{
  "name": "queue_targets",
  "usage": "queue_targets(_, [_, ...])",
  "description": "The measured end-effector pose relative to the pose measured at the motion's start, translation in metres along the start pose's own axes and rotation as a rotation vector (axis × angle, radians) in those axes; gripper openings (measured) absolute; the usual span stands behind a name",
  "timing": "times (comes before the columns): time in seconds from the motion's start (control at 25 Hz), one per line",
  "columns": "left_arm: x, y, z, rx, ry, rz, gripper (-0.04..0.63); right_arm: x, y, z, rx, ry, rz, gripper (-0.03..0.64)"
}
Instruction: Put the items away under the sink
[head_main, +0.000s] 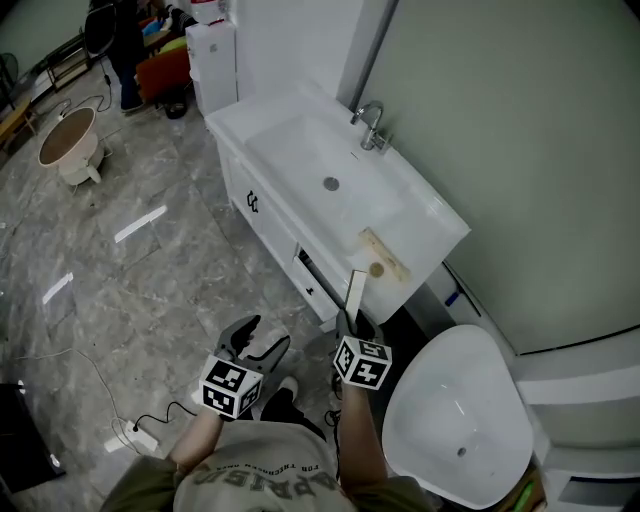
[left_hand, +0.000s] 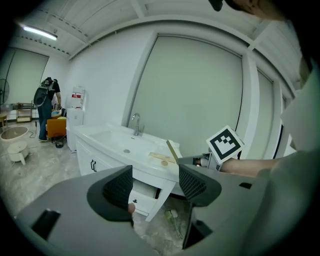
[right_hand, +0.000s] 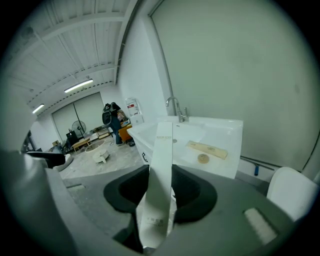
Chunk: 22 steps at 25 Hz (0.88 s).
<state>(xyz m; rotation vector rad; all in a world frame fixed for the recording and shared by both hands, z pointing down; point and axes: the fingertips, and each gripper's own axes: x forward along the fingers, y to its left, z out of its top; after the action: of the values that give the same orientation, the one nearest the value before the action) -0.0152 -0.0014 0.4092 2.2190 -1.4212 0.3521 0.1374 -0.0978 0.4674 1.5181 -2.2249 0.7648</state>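
Clamping a white box in right gripper jaws for stowing under the sink; holding left gripper jaws apart, free for the cabinet.

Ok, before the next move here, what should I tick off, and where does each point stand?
1. Right tool holds the white box: ok, jaws closed on its lower part.
2. Left tool free: ok, jaws apart, nothing between them.
3. Drawer open: ok, it looks pulled out part way.
4. Room inside the drawer: cannot tell, its inside does not show.
5. Counter cleared: not ok, the beige box and a small round disc lie on it.
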Motion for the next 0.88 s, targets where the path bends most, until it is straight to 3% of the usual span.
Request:
queue_targets(0.24, [-0.042,0.047,-0.008,-0.021,-0.003,-0.007,0.287,0.014,0.066,-0.020,-0.044,0.038,0.013,0.144])
queue_targets(0.56, [-0.087,0.111,-0.012,-0.022,-0.018,-0.068,0.287,0.030,0.142,-0.060,-0.095,0.089,-0.043,0.144])
queue_targets(0.88, [-0.091,0.139,-0.023,-0.007,0.017,-0.142,0.287,0.051,0.165,-0.088,-0.093,0.144,-0.094,0.144])
